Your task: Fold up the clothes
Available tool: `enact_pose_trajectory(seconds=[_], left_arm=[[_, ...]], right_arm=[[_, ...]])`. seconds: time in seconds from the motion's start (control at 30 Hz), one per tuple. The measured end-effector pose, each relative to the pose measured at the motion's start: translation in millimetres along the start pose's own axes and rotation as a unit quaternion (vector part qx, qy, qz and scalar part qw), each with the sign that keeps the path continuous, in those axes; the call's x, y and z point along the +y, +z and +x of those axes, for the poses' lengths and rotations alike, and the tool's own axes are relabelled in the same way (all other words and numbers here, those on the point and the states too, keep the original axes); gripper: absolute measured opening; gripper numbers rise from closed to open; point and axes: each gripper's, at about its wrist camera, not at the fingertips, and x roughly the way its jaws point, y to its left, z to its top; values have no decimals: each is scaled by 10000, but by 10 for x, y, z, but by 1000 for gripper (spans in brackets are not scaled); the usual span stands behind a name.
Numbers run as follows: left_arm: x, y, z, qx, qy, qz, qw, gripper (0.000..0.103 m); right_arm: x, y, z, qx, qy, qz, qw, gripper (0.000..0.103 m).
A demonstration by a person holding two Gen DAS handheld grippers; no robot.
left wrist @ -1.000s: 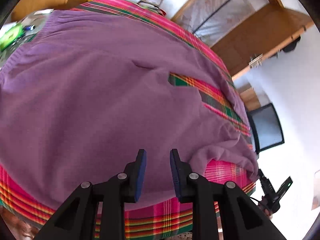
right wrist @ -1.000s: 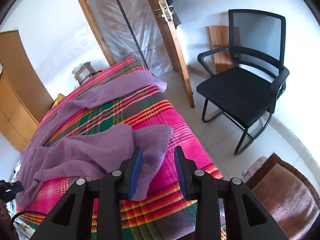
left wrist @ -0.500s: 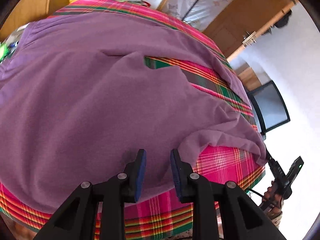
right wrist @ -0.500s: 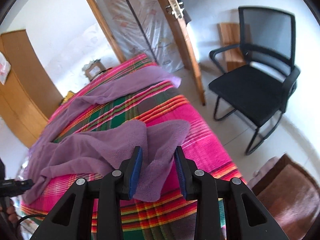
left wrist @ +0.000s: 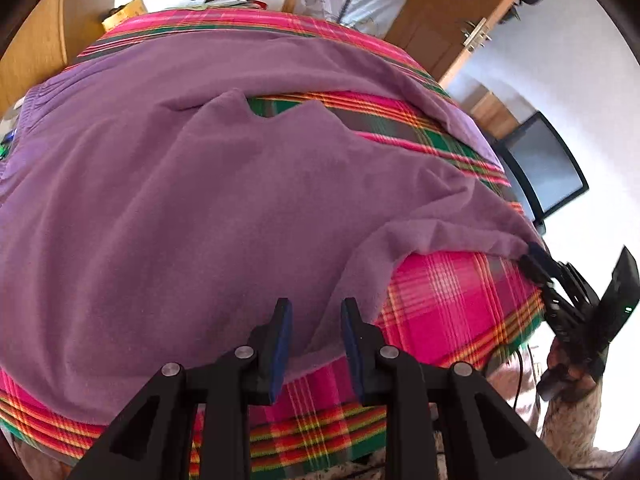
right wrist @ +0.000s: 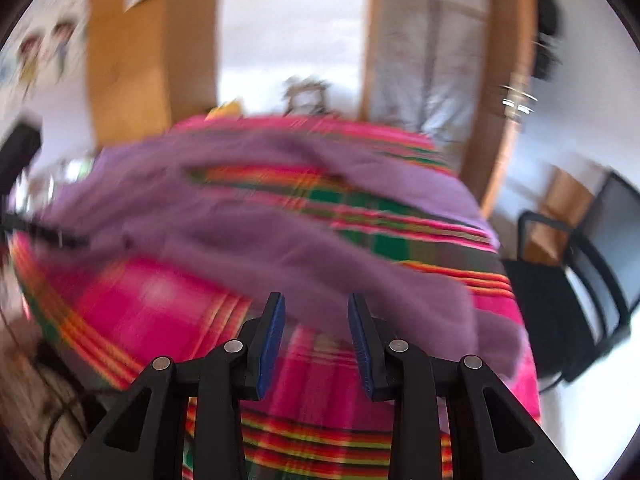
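Mostly flat, purple garment (left wrist: 168,208) lies spread across the plaid pink-green blanket (left wrist: 448,296), one fold bunched near the blanket's right edge. Left gripper (left wrist: 314,336) hovers over the garment's near hem, jaws apart, nothing pinched. Right gripper (right wrist: 316,332), blurred view, jaws apart too, garment edge (right wrist: 360,272) beyond the tips, not clamped. Black chair (right wrist: 576,276) stands right of the bed.

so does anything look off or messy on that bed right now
The purple garment lies rumpled rather than flat: one edge is bunched into a wavy fold that exposes a strip of plaid bedcover, and a corner trails toward the bed's edge. No damage or spill is visible.
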Motion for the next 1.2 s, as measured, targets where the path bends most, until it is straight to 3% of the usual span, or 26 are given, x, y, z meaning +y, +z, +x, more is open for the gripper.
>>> enact_pose_trajectory(seconds=[0.13,0.3,0.5,0.73,0.77,0.8,0.9,1.03,1.1,1.2], left_arm=[[-73,-30,-28,-25,132,212,9997,26],[-156,-97,-10,97,318,446,9985,26],[-110,-76,8,54,535,408,9977,26],[-121,-73,36,53,576,444,9973,26],[-123,-77,36,50,576,444,9973,26],[-124,-79,38,48,584,438,9973,26],[-127,-80,39,40,558,416,9976,26],[-126,-79,47,-13,543,404,9977,24],[-126,-80,39,1,466,396,9981,14],[-142,-107,16,26,354,447,9984,10]], right_arm=[[147,-3,140,222,-51,-693,9973,34],[127,-18,243,385,-258,-1097,9929,34],[48,-37,251,480,-422,-1057,9923,34],[-82,-48,216,598,-182,-686,9957,32],[-76,-43,229,618,-201,-690,9955,25],[-73,-40,240,637,-218,-691,9953,10],[-100,-58,196,627,-235,-625,9958,3],[-197,-69,101,536,-382,-447,9968,0],[-233,-57,76,500,-427,-397,9970,0],[-210,-48,33,452,-412,-496,9969,0]])
